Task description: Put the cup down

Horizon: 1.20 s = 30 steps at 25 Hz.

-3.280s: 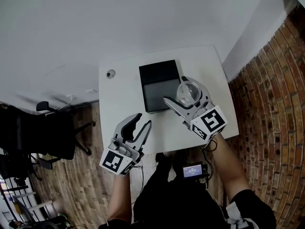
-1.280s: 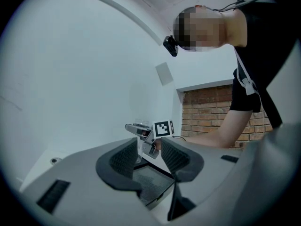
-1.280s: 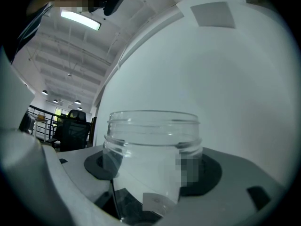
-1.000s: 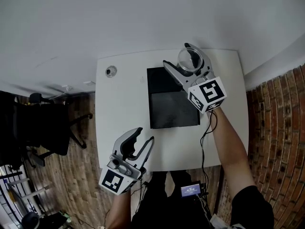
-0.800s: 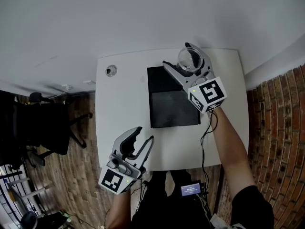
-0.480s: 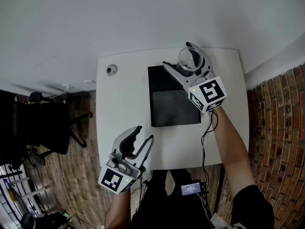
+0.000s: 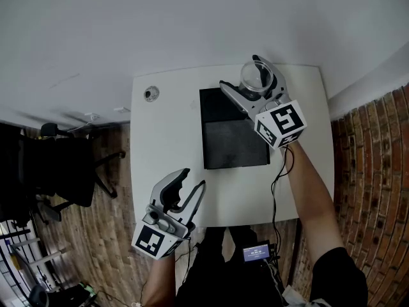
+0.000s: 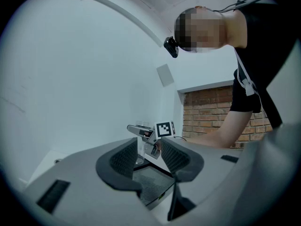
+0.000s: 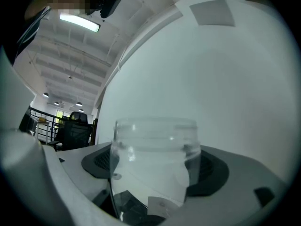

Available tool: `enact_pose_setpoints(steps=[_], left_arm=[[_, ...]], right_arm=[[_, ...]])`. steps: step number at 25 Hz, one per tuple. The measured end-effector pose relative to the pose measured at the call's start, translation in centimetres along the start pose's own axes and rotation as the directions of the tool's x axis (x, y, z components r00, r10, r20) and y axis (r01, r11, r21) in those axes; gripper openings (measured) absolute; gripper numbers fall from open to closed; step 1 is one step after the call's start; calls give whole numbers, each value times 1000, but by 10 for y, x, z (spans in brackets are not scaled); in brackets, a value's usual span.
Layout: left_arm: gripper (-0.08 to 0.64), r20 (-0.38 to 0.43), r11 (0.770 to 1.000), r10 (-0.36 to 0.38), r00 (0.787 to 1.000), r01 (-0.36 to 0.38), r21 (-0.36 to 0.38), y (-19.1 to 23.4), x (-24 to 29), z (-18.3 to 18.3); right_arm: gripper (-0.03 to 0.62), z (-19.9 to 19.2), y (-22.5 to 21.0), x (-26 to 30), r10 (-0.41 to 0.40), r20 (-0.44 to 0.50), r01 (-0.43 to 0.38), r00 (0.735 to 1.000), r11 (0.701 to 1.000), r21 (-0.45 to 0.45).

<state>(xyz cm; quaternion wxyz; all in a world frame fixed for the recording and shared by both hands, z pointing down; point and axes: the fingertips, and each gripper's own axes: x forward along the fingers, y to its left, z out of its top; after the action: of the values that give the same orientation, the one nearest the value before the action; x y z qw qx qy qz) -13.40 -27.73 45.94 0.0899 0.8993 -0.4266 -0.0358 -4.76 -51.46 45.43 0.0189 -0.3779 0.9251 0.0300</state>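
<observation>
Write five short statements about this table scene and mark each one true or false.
1. The left claw holds nothing. True: its jaws stand apart with nothing between them.
2. The right claw is empty. False: a clear cup stands between its jaws, which have just been opening.
3. A black box lies on the white table. True.
4. The clear cup is at the table's near edge, beside the left claw. False: it is at the far side, by the wall.
5. The two claws touch each other. False: they are well apart, with the left claw at the near edge and the right claw at the far side.
</observation>
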Motion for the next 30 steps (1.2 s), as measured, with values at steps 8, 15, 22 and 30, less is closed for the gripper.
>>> enact_pose_setpoints(steps=[8, 15, 22, 30], left_arm=[[149, -1, 1000, -4, 1000, 4, 4, -2, -1, 2], [149, -3, 1000, -11, 1000, 11, 10, -4, -3, 0], [149, 8, 1000, -1, 1000, 1, 17, -6, -1, 4], [149, 14, 999, 6, 1000, -6, 39, -10, -1, 15]], right_arm=[[462, 3, 1, -2, 1, 23, -1, 1000, 1000, -1], [479, 7, -3, -8, -12, 23, 13, 1000, 1000, -9], [479, 12, -6, -26, -34, 3, 34, 999, 999, -23], [477, 18, 2, -52, -60, -19, 61, 998, 997, 37]])
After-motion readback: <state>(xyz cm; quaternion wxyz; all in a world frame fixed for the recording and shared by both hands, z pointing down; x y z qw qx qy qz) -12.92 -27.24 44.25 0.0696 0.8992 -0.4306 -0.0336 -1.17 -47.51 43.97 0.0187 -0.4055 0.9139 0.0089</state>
